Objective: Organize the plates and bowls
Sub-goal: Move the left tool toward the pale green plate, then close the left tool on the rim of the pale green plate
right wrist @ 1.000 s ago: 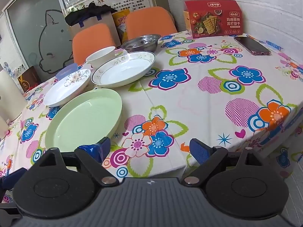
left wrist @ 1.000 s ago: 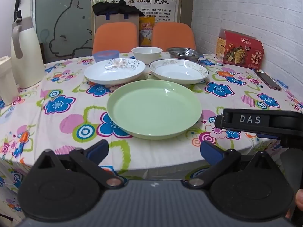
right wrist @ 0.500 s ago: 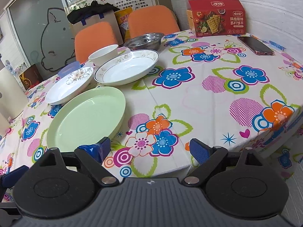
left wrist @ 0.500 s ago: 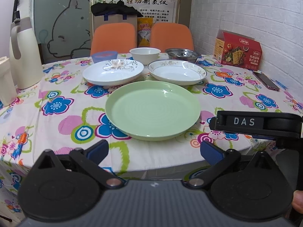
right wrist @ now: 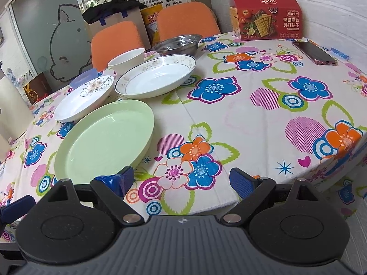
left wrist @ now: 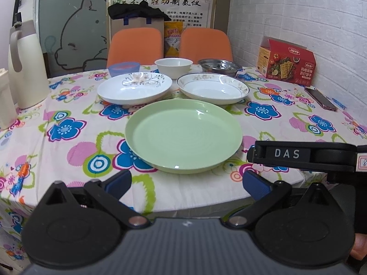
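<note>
A round surface (left wrist: 68, 142) draped in a bright flowered cloth is carrying three plates and three bowls, and every one of them is sitting empty. A large pale green plate (left wrist: 183, 135) is lying nearest the front edge, glossy and plain, with a shallow raised rim. Just behind it, side by side and close together, are lying a white plate with a brown floral sprig (left wrist: 134, 87) on the left and a white plate with a flowered border band (left wrist: 213, 88) on the right. Behind those, in a row near the far edge, are standing a small blue bowl (left wrist: 123, 67), a white bowl (left wrist: 173, 64) and a steel bowl (left wrist: 219, 65). The right half of the surface is lying mostly open, with only a red cracker box (right wrist: 267, 17) and a phone (right wrist: 314, 52) near the far right edge by the white brick wall. Two orange chairs (left wrist: 135, 43) are standing behind the far edge, and a cream jug (left wrist: 26, 61) is standing at the left. The left gripper (left wrist: 187, 182) is hovering just off the front edge in front of the green plate, its jaws spread wide and gripping nothing. The right gripper (right wrist: 181, 180) is hovering beside it over the front edge, just right of the green plate, its jaws likewise spread and empty.
</note>
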